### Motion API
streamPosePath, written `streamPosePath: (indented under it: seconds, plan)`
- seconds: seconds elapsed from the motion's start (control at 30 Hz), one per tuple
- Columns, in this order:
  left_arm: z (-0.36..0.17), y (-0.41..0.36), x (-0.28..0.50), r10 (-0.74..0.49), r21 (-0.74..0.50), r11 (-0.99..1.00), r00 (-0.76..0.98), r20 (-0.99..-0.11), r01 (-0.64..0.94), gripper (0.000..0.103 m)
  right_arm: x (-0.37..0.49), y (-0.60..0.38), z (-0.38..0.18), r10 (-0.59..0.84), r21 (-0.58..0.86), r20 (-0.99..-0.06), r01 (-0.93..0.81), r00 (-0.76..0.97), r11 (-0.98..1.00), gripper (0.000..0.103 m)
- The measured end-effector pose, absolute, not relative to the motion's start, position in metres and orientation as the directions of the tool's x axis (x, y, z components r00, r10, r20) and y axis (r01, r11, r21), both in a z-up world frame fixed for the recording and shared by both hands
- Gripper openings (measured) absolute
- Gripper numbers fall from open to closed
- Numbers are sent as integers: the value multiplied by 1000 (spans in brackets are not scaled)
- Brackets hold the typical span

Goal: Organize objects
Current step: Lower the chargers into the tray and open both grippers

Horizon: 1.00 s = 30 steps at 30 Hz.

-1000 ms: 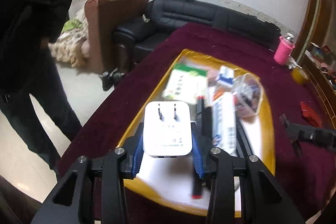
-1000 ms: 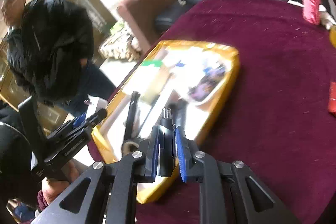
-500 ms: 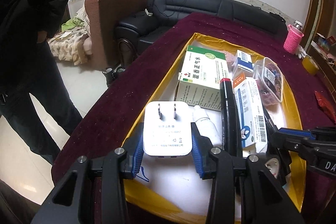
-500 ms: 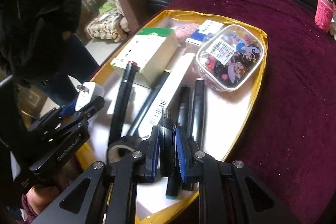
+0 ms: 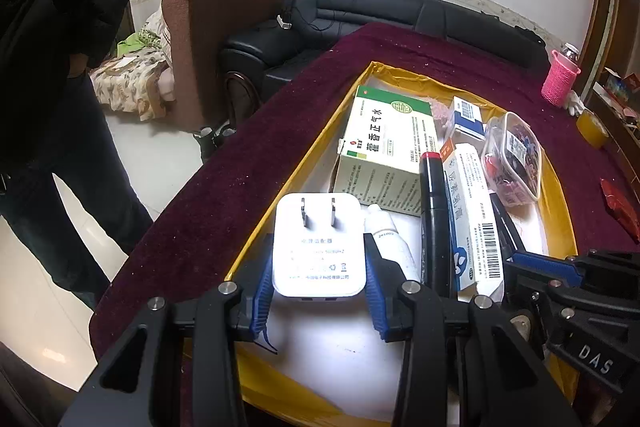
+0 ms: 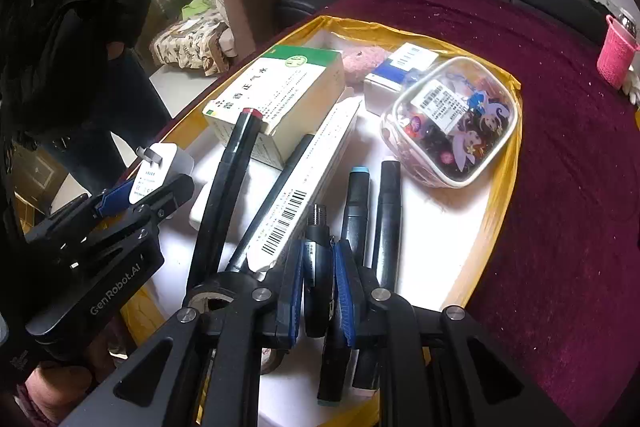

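Note:
My left gripper (image 5: 318, 283) is shut on a white plug adapter (image 5: 318, 247), prongs pointing forward, held low over the near left part of the yellow-rimmed tray (image 5: 304, 167). It also shows in the right wrist view (image 6: 154, 173). My right gripper (image 6: 318, 287) is shut on a black cylindrical piece with a threaded metal tip (image 6: 318, 247), just above the black markers (image 6: 390, 211) in the tray (image 6: 508, 163). The right gripper shows at the lower right of the left wrist view (image 5: 560, 267).
The tray holds a green-and-white medicine box (image 5: 384, 151), a long white box (image 5: 474, 215), a red-capped black marker (image 5: 434, 211), a small white bottle (image 5: 390, 243), a clear sticker case (image 6: 452, 119) and tape (image 6: 218, 297). A pink cup (image 5: 560, 83) stands far right. A person (image 5: 48, 67) stands left.
Both grippers have come down and forward over the tray with their objects still held. The right wrist view has swung from the table's side onto the tray.

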<state>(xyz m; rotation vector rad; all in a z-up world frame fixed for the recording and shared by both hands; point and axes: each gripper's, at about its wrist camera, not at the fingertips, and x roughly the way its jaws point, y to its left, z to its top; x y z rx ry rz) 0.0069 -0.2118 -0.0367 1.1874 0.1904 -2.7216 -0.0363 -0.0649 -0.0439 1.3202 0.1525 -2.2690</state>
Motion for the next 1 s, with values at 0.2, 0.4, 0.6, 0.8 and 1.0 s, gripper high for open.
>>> streamPosePath:
  seconds: [0.2,0.4,0.6,0.8,1.0]
  plan:
    - [-38,-210,9,-103,-52,-977,-669,-736,208,39,-33,-68,-50,-367,156,-848,482,-382,-862,18]
    - [-35,-210,13,-113,-49,-975,-677,-728,216,40,-27,-65,-45,-364,152,-842,473,-398,-868,19]
    - [-16,-201,25,-139,-38,-974,-725,-674,222,80,-16,-49,-22,-378,136,-780,455,-499,-880,62]
    - [37,-182,73,-301,5,-946,-869,-392,325,103,-1,-22,2,-341,100,-680,378,-649,-920,71]
    - [46,-169,76,-207,-55,-966,-887,-414,251,103,0,-1,7,-320,118,-665,329,-674,-937,74]
